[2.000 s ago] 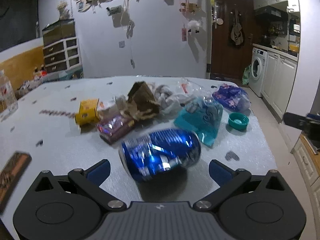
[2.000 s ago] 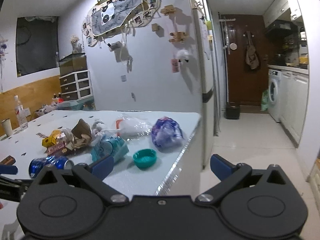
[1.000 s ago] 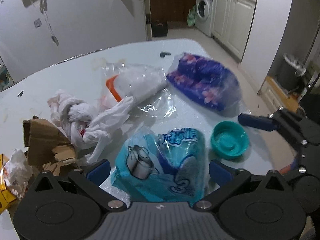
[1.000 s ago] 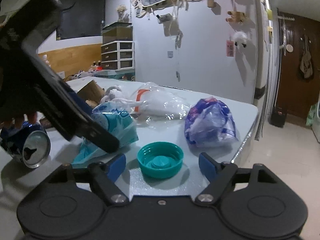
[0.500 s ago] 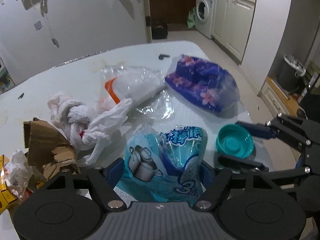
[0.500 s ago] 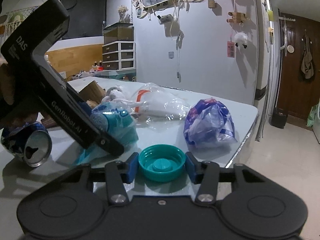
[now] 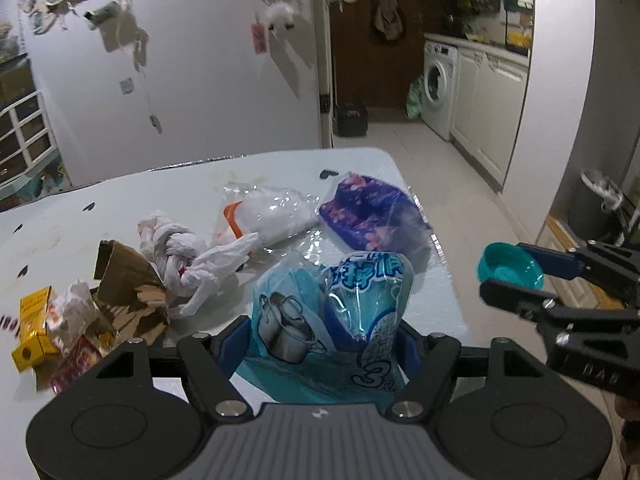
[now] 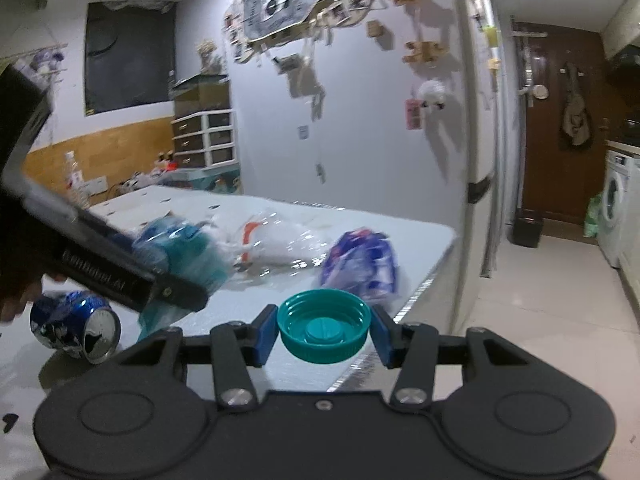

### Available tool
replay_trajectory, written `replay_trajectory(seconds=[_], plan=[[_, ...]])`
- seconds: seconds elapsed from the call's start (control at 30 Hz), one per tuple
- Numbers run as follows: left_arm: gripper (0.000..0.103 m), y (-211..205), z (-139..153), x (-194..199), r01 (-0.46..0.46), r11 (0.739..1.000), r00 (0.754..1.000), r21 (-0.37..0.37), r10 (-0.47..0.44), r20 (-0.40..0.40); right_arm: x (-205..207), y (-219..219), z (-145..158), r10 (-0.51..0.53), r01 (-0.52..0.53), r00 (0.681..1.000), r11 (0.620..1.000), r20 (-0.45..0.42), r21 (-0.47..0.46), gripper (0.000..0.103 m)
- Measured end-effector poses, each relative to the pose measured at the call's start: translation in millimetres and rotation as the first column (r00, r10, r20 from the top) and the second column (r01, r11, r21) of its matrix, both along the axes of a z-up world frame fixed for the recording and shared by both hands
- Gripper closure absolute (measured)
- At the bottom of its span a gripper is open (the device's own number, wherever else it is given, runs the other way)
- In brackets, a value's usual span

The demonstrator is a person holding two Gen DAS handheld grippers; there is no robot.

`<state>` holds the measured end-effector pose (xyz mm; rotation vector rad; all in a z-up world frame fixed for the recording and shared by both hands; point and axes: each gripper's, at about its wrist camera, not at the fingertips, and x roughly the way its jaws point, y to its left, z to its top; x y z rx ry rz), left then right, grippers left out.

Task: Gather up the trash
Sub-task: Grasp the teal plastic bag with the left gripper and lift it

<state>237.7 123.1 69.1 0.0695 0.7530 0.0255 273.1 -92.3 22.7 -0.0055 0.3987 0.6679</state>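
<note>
A light blue printed plastic bag (image 7: 332,312) stands up between my left gripper's (image 7: 322,338) blue pads, which are shut on it, its lower end raised off the white table (image 7: 80,220). My right gripper (image 8: 324,334) is shut on a teal screw cap (image 8: 324,326), held open side up above the table's corner. In the left wrist view that cap (image 7: 508,266) hangs past the table's right edge. The right wrist view shows the left gripper's black body with the blue bag (image 8: 180,256) to the left.
On the table lie a purple flowered bag (image 7: 372,220), a clear bag with orange print (image 7: 264,216), a knotted white bag (image 7: 180,248), torn cardboard (image 7: 128,284), a yellow box (image 7: 34,320) and a crushed blue can (image 8: 76,330). A dark bin (image 7: 592,216) stands on the floor to the right.
Both grippers went from open around their things to shut on them, then rose. The blue bag and the teal cap have come up off the table.
</note>
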Motion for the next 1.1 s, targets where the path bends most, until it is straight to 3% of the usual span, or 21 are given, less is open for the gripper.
replay_trajectory(seconds=[0.4, 0.63, 1.1], plan=[[0.03, -63, 10, -39, -0.026, 0.999, 0.995, -0.027, 0.028, 0.1, -31, -70, 27, -0.152, 0.152, 0.988, 0.988, 0.006, 0.031, 0.053], [0.03, -105, 10, -45, 0.011, 0.999, 0.992, -0.046, -0.005, 0.128, -52, -111, 29, -0.233, 0.233, 0.972, 0.973, 0.024, 0.003, 0.053], [0.03, -202, -29, -22, 0.128, 0.988, 0.99, -0.082, -0.122, 0.071, -59, -193, -2, -0.38, 0.379, 0.924, 0.925, -0.049, -0.03, 0.053]])
